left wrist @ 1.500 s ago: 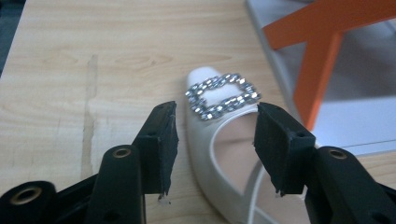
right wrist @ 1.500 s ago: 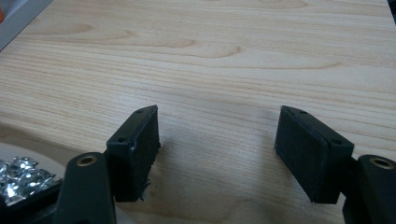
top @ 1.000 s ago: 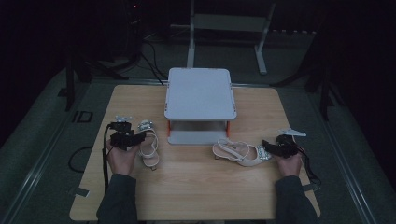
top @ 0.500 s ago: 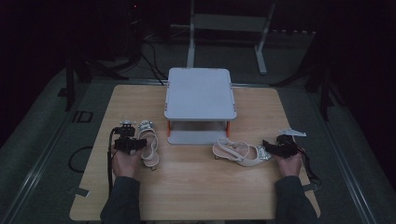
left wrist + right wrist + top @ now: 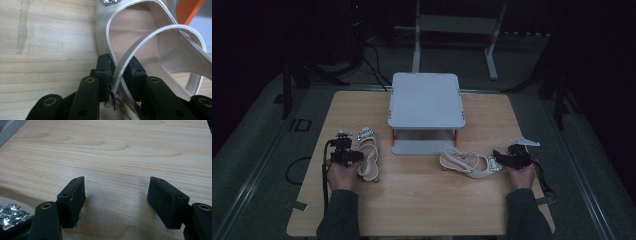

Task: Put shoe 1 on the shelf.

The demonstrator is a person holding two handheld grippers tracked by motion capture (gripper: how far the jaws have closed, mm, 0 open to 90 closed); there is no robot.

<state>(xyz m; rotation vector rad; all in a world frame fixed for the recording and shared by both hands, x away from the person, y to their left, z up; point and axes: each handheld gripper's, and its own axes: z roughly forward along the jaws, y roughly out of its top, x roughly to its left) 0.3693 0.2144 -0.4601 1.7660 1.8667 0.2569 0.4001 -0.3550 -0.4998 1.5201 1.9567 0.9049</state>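
In the high view, a wooden desk [image 5: 422,200] carries a grey two-level stand [image 5: 426,100] with orange legs at its far middle, and two pale sandals lie in front of it, well apart. The left sandal [image 5: 368,159] lies near the desk's left edge, its jewelled toe pointing away from the person; the left tongs [image 5: 348,156] sit against its near end, held by the left hand [image 5: 341,175]. The right sandal [image 5: 467,163] lies on its side before the stand, and the right tongs [image 5: 504,159] rest just beside its jewelled end, held by the right hand [image 5: 521,176]. In the left gripper view, the left tongs [image 5: 119,72] have just been closing and now clench a thin pale strap [image 5: 140,47] of the left sandal [image 5: 135,32], the strap running up between the pads (a small buckle sits low in the gap). In the right gripper view, the right tongs [image 5: 116,200] stand released, wide apart over bare desk [image 5: 120,150], with the right sandal's jewels [image 5: 10,216] just beside the left-hand jaw.
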